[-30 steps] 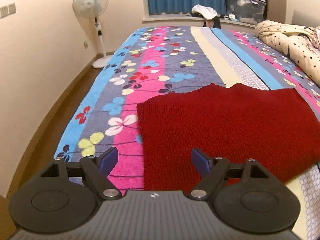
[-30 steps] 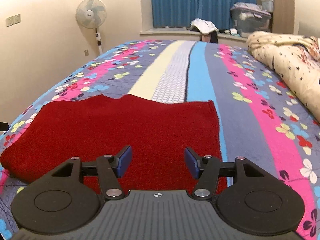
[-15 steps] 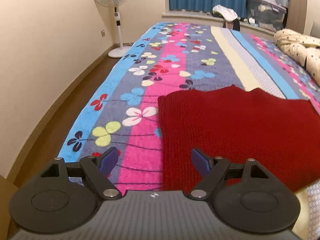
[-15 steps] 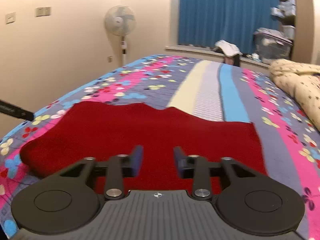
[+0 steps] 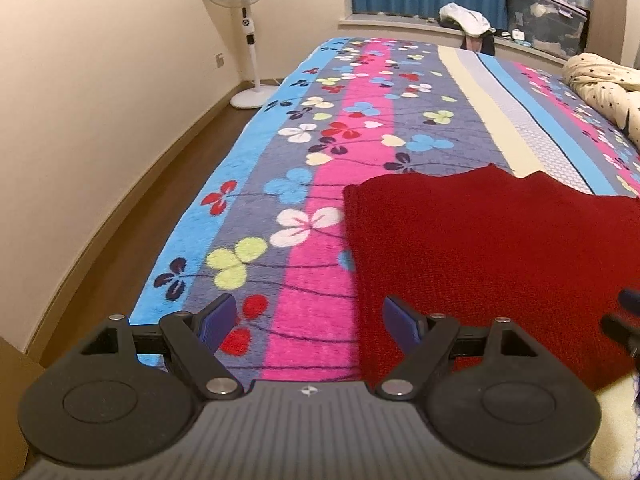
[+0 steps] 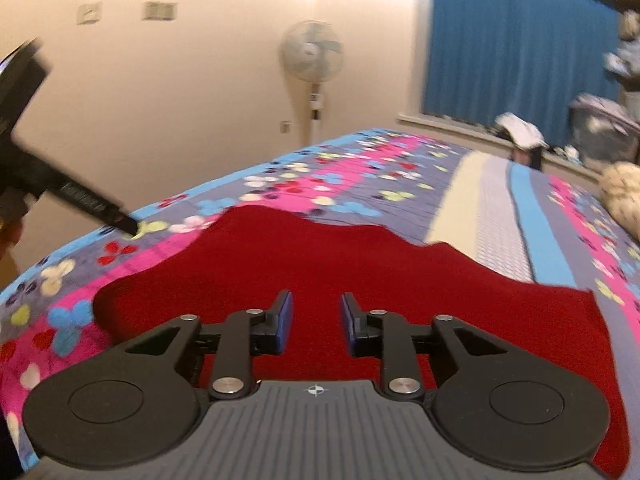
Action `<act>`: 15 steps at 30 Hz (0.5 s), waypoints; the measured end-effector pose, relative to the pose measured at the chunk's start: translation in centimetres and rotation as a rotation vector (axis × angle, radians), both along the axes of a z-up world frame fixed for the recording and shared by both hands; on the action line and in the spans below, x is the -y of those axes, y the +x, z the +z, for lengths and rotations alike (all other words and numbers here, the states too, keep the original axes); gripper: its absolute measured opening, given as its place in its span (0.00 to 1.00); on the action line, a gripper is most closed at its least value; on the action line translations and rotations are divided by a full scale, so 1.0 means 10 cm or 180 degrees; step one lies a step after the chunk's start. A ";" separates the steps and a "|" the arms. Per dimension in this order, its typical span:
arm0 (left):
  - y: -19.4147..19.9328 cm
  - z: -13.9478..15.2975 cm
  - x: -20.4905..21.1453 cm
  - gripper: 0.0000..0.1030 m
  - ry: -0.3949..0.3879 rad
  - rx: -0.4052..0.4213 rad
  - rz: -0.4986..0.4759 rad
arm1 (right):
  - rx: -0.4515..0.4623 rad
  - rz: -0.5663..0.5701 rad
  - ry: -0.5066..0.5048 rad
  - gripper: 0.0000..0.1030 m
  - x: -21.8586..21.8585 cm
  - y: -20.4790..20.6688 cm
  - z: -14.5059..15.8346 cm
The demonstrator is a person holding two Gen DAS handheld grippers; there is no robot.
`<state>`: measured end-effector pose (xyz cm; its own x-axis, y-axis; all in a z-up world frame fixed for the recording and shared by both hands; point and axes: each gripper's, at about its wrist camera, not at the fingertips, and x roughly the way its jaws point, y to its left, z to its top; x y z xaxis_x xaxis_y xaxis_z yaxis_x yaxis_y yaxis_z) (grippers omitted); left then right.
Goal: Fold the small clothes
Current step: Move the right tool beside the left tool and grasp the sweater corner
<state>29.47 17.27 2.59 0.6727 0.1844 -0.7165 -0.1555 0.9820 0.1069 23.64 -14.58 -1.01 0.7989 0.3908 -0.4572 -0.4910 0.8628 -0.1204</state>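
A dark red knitted garment (image 5: 492, 248) lies flat on the flowered bedspread (image 5: 320, 184); it also shows in the right wrist view (image 6: 360, 264). My left gripper (image 5: 308, 320) is open and empty, low over the garment's near left edge. My right gripper (image 6: 316, 320) is partly open with a narrow gap, empty, above the garment's near edge. The left gripper's body (image 6: 60, 188) shows at the left of the right wrist view. Part of the right gripper (image 5: 628, 320) shows at the right edge of the left wrist view.
A standing fan (image 5: 248, 32) is by the wall, left of the bed. A cream star-print quilt (image 5: 604, 84) lies bunched on the bed's right side. A windowsill with clothes (image 5: 464, 20) and a storage box (image 5: 548, 16) is at the far end. Wooden floor (image 5: 132, 232) runs along the left.
My right gripper has narrowed its jaws and swung left and up over the garment. My left gripper has shifted left, so the garment's left edge now sits between its fingers.
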 end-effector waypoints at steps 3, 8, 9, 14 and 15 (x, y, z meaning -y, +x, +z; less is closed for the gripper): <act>0.03 -0.03 -0.06 0.82 0.0002 -0.0041 0.0052 | 0.0074 0.0244 -0.0085 0.32 -0.22 -0.08 -0.06; 0.08 -0.08 -0.09 0.82 0.0049 -0.0104 0.0068 | 0.0162 0.0685 -0.0286 0.51 -0.58 -0.19 -0.19; 0.10 -0.08 -0.09 0.82 0.0059 -0.0112 0.0067 | 0.0157 0.0771 -0.0322 0.56 -0.64 -0.21 -0.21; 0.16 -0.12 -0.09 0.82 0.0092 -0.0145 0.0079 | 0.0071 0.1077 -0.0603 0.67 -0.83 -0.18 -0.39; 0.18 -0.12 -0.10 0.82 0.0092 -0.0154 0.0088 | 0.0067 0.1112 -0.0659 0.67 -0.85 -0.17 -0.42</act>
<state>31.27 18.25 1.36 0.6317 0.2235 -0.7423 -0.1764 0.9739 0.1430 21.93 -6.07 -5.20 0.6443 0.5420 -0.5396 -0.7459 0.6009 -0.2872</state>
